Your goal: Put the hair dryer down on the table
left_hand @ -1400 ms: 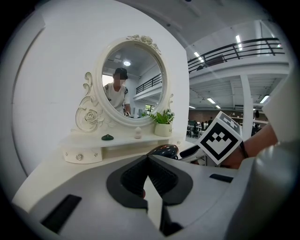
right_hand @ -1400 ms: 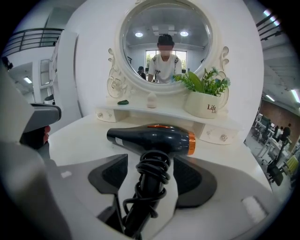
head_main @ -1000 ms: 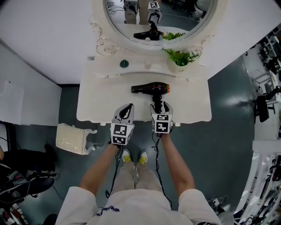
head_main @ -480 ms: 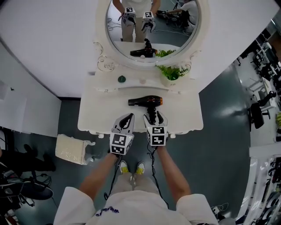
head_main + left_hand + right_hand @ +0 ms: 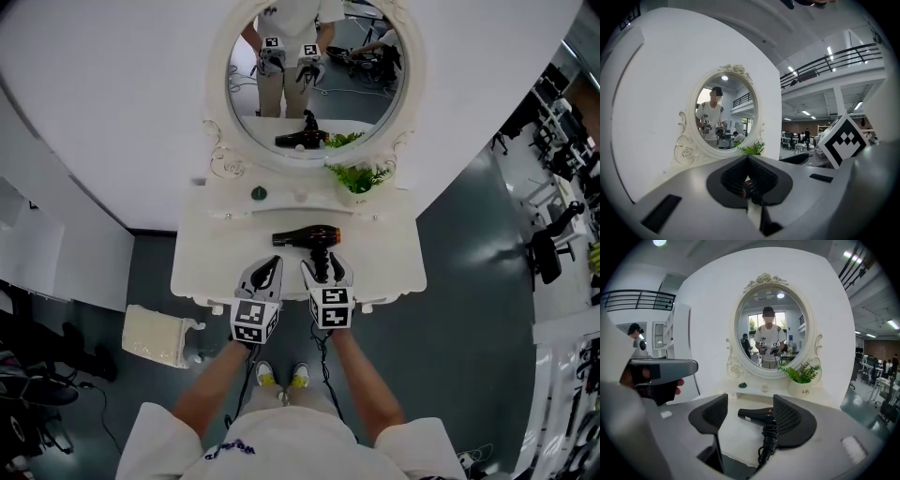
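place: open lab hall | seen: mezzanine railing (image 5: pixel 843 58), strip lights (image 5: pixel 829 50), vanity table (image 5: pixel 225 253)

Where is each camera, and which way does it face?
Head view: on the head, steeply down at table and dryer; left gripper, right gripper, forearms, shoes show.
Left gripper view: on left gripper, facing mirror over its shut jaws.
Right gripper view: on right gripper, facing dryer past open jaws.
Shared: both gripper views show mirror and plant.
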Tool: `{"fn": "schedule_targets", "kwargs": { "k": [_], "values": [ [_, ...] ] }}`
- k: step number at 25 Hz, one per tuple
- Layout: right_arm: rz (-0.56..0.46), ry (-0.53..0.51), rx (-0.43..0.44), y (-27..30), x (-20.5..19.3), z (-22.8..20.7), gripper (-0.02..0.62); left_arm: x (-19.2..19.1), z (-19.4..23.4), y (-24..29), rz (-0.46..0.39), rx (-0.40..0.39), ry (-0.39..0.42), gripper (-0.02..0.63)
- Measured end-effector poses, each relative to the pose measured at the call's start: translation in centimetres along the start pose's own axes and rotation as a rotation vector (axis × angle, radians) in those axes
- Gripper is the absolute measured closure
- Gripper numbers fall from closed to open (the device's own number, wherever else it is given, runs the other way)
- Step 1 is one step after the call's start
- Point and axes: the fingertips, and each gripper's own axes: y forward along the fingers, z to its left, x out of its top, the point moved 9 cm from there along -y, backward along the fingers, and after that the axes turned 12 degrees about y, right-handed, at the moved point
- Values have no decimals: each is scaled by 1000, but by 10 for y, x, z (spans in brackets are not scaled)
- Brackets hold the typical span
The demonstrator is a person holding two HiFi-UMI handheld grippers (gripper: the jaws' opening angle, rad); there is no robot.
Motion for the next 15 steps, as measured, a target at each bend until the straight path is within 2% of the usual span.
{"fn": "schedule_targets", "kwargs": {
  "k": [15],
  "values": [
    [-99, 7, 64, -27, 51, 18, 282, 56, 8, -8, -74, 37, 38, 598]
  ]
}}
